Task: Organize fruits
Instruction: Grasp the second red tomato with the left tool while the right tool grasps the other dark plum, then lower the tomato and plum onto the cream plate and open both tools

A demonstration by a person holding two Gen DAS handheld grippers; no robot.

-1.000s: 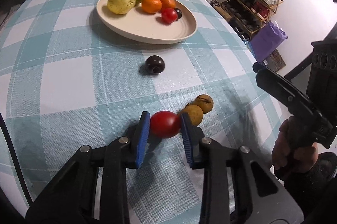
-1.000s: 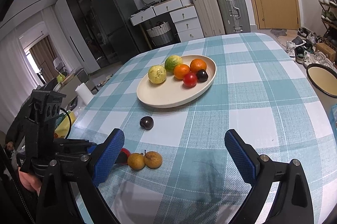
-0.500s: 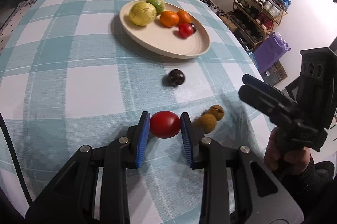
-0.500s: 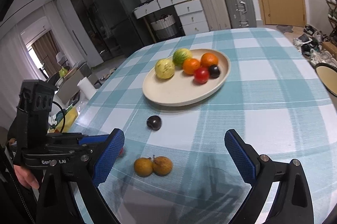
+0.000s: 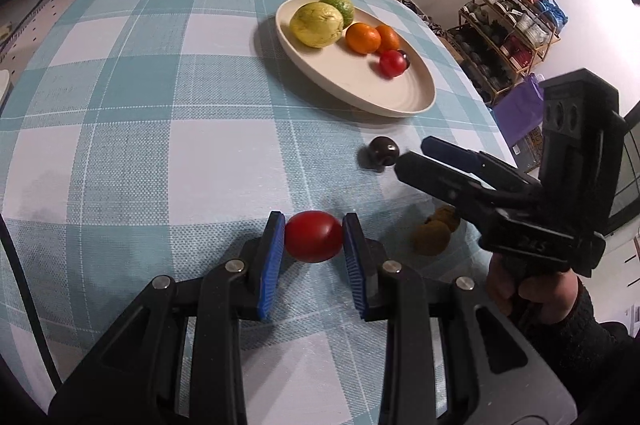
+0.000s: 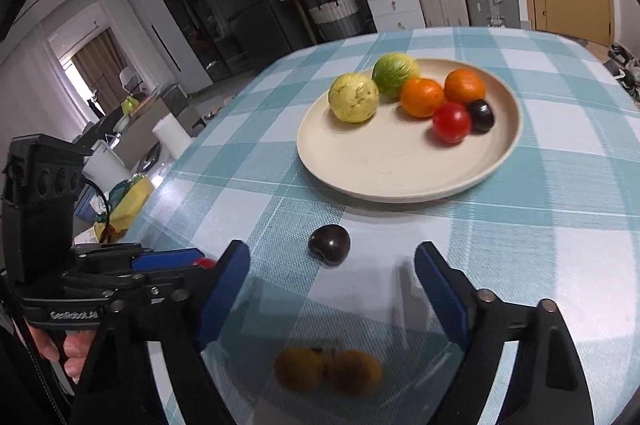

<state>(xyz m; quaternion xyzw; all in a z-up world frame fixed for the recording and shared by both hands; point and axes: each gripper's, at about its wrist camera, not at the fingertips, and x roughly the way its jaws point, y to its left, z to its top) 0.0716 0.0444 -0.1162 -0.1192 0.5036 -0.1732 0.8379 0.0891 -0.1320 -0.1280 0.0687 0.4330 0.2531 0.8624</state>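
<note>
Blurring softens the two brown fruits (image 6: 328, 371), which lie touching each other on the checked cloth (image 6: 560, 217) between the right gripper's (image 6: 330, 289) blue pads; those jaws are closing, with nothing pressed yet. From the left wrist view these brown fruits are partly hidden behind the right gripper, and a hand (image 5: 532, 295) below it is cut off by a dark sleeve. Only a sliver of red shows at the left gripper's tip in the right wrist view. Seen from its own camera, the left gripper (image 5: 314, 237) is clamped on one red tomato (image 5: 314, 236), held just above the cloth. One dark plum (image 6: 329, 245) sits alone on the cloth, between the brown fruits and the plate (image 6: 400, 181). On the plate lie six fruits: one yellow (image 6: 354, 97), one green (image 6: 394, 73), two oranges (image 6: 422, 97), one red tomato, and one dark plum partly hidden behind that tomato in the left wrist view. Furniture beyond the table is too distorted to read.
</note>
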